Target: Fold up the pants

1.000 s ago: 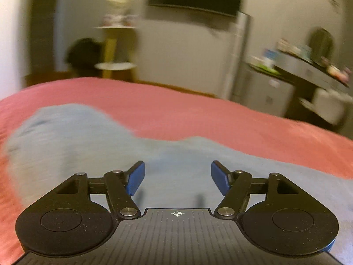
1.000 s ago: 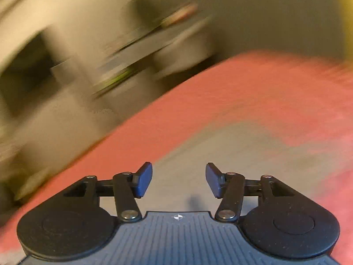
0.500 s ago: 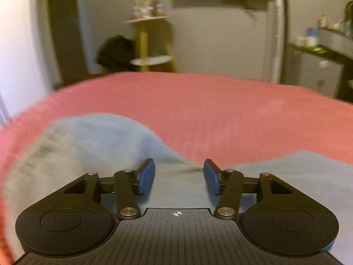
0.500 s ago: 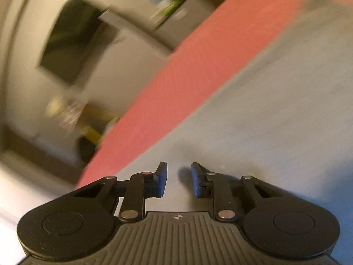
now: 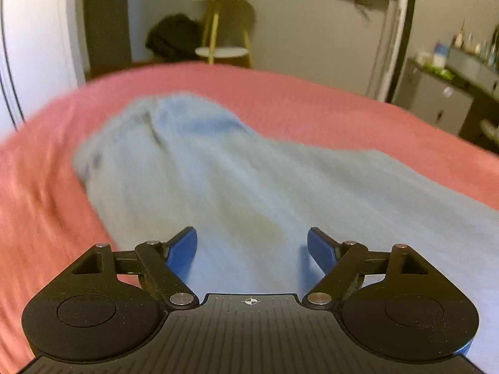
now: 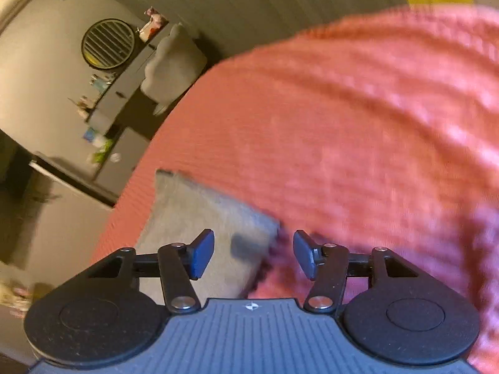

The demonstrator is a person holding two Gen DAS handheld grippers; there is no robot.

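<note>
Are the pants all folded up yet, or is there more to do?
Not yet. The pants lie long across the pink bedspread, one end bunched, so any fold looks partial. Both the left gripper and the right gripper have just been opening and hold nothing. In the right view a corner lies flat. Folding it shorter is left.

Pink bedspread [image 5: 312, 99], yellow-legged side table [image 5: 223, 28] (trinkets on top), round mirror [image 6: 108, 43], grey dresser [image 5: 436, 99]

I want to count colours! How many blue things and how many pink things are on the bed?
Blue: 1, the pants
Pink: 1, the bedspread
Total: 2
</note>
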